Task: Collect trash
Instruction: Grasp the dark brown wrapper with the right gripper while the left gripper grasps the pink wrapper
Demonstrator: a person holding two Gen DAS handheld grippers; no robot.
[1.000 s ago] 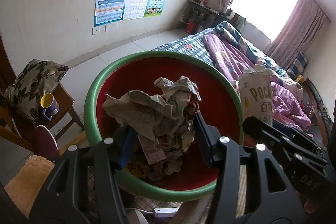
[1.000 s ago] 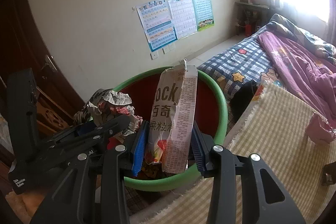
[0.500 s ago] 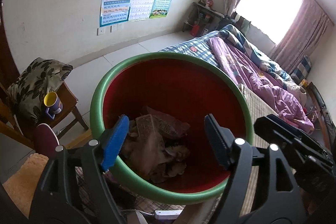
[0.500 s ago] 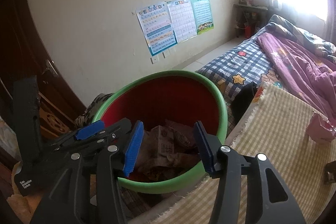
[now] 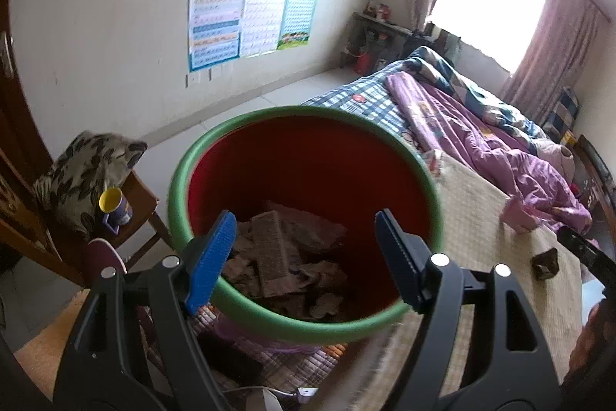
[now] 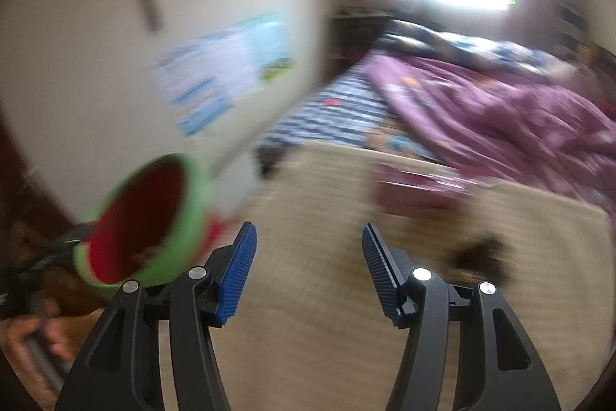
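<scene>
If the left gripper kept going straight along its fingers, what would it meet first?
Most likely the crumpled paper trash lying in the red bin with the green rim. The left gripper hangs open and empty over the bin's near edge; depth is hard to judge.

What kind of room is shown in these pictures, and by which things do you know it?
Most likely a bedroom in a home: a bed with a rumpled purple quilt, pink curtains at a bright window, and colourful paper charts on the pale wall.

Wall charts hang above a chair holding a floral cushion and yellow-lined mug; purple quilt covers the bed.
</scene>
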